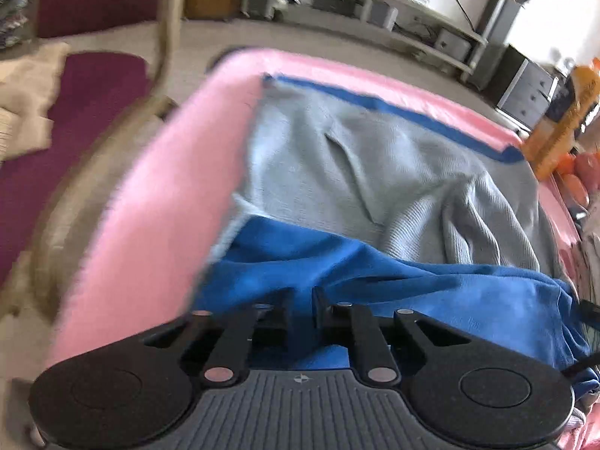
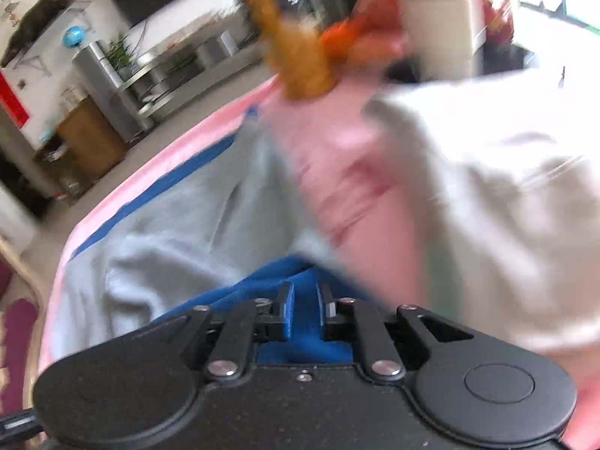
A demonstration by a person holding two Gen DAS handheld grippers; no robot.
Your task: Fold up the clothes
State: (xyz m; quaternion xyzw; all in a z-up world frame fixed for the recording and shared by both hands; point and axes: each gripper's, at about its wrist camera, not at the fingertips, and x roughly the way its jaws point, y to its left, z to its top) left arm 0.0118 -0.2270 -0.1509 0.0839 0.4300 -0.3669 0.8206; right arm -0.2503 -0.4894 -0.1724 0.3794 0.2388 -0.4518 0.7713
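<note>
Both grippers sit low over the near edge of a pink table (image 1: 150, 195), pointing far across it, each tilted a bit. Frames are motion-blurred.

Left gripper (image 1: 302, 309): black fingers close together, clamped on a fold of blue cloth (image 1: 375, 281) that bunches up between them. Right gripper (image 2: 303, 309): same, fingers pinched on a strip of the blue cloth (image 2: 296, 285), which runs back under the gripper body.

Garment (image 1: 337, 157): grey ribbed knit, soft, lying spread on the table w/ diagonal creases and a rumpled patch to the right. Blue band along its far edge; the blue cloth held by both grippers is at its near edge, lifted and wrinkled. In the right wrist view the grey part (image 2: 180, 225) spreads left of centre, blue band on the far-left side.

Right of the garment in that view: a pale pink cloth (image 2: 337, 172) w/ reddish streaks, then a white cloth (image 2: 506, 195), bulky, loosely piled; both very blurred, can't tell what they are.

Far right on the table: an orange bottle (image 1: 562, 112), w/ small orange-red items near it, too blurred to tell.

Left of the table: a chair (image 1: 165, 56) w/ bent pale-wood frame and maroon cushion, beige cloth on the seat. Far bg: grey shelves (image 1: 431, 33) w/ boxes along a white wall.
</note>
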